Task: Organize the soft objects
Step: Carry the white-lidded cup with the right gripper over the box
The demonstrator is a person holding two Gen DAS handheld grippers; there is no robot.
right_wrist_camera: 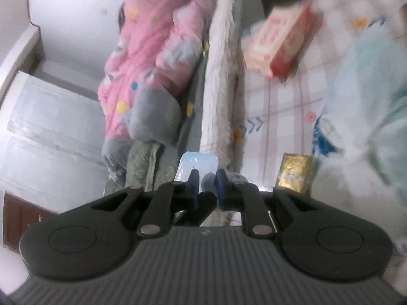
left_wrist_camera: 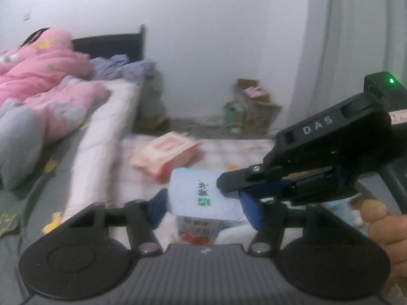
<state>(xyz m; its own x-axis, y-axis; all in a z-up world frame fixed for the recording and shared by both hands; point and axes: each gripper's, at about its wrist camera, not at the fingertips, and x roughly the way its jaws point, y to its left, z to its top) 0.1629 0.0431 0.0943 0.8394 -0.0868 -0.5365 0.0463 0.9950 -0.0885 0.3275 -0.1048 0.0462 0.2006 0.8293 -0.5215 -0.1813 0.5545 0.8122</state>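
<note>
A: Where are we holding the yogurt cup point(left_wrist_camera: 203, 198)?

B: Above the bed point(left_wrist_camera: 84, 178), gripping it between the left claw point(left_wrist_camera: 206, 208) pads, while the right claw point(right_wrist_camera: 207, 186) is pinching its foil lid, probably steadying it for carrying.

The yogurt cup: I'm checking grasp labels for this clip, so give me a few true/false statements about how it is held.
1. The left gripper clamps the yogurt cup by its sides. True.
2. The right gripper pinches the cup's foil lid. True.
3. The lid is red. False: it is pale blue.
4. The pink tissue pack lies between the left jaws. False: it lies beyond, on the bedding.
</note>
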